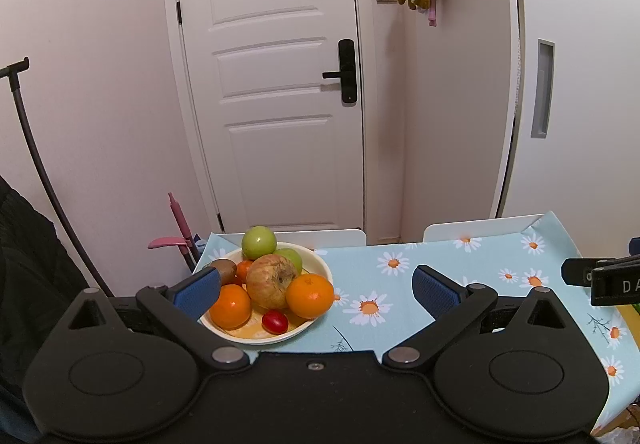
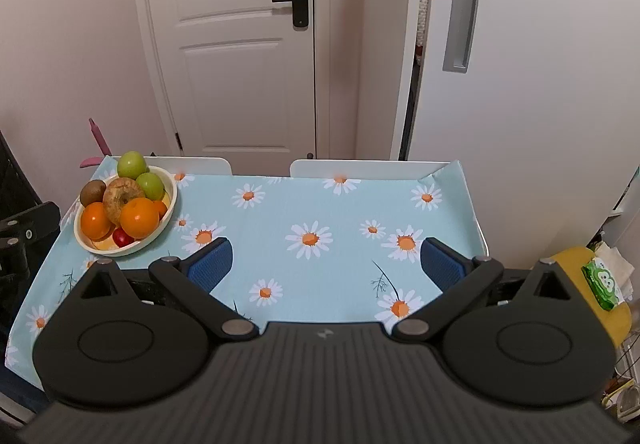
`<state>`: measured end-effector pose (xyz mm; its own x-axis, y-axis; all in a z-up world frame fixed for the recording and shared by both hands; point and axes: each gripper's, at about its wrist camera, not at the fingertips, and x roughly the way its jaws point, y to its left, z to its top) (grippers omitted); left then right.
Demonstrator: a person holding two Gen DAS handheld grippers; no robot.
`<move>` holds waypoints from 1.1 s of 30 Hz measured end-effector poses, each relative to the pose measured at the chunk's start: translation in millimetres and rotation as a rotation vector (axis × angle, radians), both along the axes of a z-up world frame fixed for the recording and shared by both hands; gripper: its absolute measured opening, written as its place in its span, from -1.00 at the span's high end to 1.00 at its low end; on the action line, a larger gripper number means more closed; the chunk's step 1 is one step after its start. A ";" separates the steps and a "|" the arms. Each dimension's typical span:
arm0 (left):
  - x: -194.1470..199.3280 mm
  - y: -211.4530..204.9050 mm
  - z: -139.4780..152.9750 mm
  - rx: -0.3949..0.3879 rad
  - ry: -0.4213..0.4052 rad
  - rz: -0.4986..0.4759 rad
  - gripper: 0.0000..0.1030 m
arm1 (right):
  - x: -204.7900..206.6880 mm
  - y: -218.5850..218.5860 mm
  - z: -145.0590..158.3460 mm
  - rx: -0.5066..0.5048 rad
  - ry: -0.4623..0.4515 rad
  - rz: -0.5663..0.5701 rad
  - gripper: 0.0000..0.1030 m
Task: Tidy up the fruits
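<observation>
All the fruit sits heaped in the bowl (image 2: 170,200) at ten o'clock on the table (image 2: 320,204); nothing lies loose. My left fingers (image 1: 316,284) and right fingers (image 2: 326,260) are spread apart, holding nothing. Probably finished; otherwise, next I'd reach for a top fruit.

**What the two views leave unseen**

In the cream bowl (image 1: 320,264) the heaped fruit covers itself: the small orange fruit (image 1: 244,269) behind the russet apple (image 1: 272,286) shows only a sliver, and the second green apple (image 1: 294,258) is half masked. The left tool's (image 1: 316,286) near finger (image 1: 198,292) hides part of the kiwi (image 1: 224,270) and the bowl's left rim. The right tool (image 1: 600,278) enters at the left view's right edge, cut off, its lettering unreadable past "DA". In the right wrist view, the green packet's (image 2: 602,284) print is too small to read, and the surface's (image 2: 304,204) near edge lies hidden beneath the tool body.
</observation>
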<state>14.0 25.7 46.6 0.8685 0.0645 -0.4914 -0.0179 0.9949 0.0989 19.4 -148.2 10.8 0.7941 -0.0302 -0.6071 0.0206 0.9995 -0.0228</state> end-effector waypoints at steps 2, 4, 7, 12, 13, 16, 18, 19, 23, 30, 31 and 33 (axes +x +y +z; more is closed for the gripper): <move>0.1 -0.1 -0.4 0.000 0.002 -0.002 -1.00 | 0.0 -0.2 -0.1 0.001 0.000 -0.001 -1.00; 0.1 -0.5 -0.8 0.000 0.004 -0.004 -1.00 | 0.0 -0.6 0.1 0.001 0.000 0.000 -1.00; -0.4 0.9 0.0 0.001 0.002 -0.007 -1.00 | -0.3 -0.6 0.1 0.002 -0.001 0.000 -1.00; -1.7 0.4 0.7 0.013 -0.006 0.006 -1.00 | 0.0 0.3 -0.7 0.007 0.001 0.001 -1.00; -2.0 0.3 0.7 0.015 -0.006 0.010 -1.00 | -0.1 0.7 -0.5 0.008 0.001 0.001 -1.00; -2.1 0.8 0.6 0.016 -0.004 0.014 -1.00 | -0.5 1.3 0.0 0.008 0.001 0.002 -1.00; -2.3 1.5 0.8 0.009 -0.002 0.012 -1.00 | -0.3 2.5 0.0 0.008 0.001 0.003 -1.00; -2.2 2.1 1.2 0.006 -0.002 0.012 -1.00 | -0.3 2.7 -0.1 0.008 0.001 0.003 -1.00; -2.0 2.3 1.4 0.005 -0.002 0.008 -1.00 | -0.1 2.7 -0.1 0.008 0.001 -0.001 -1.00; -1.4 2.5 1.6 0.006 -0.004 0.002 -1.00 | 0.2 3.0 -0.2 0.007 0.001 -0.003 -1.00; -1.5 2.6 1.5 0.005 -0.006 0.002 -1.00 | 0.2 3.0 -0.2 0.007 0.000 -0.004 -1.00; -1.1 3.1 1.4 0.001 -0.009 0.001 -1.00 | 0.2 2.9 -0.2 0.007 0.001 -0.003 -1.00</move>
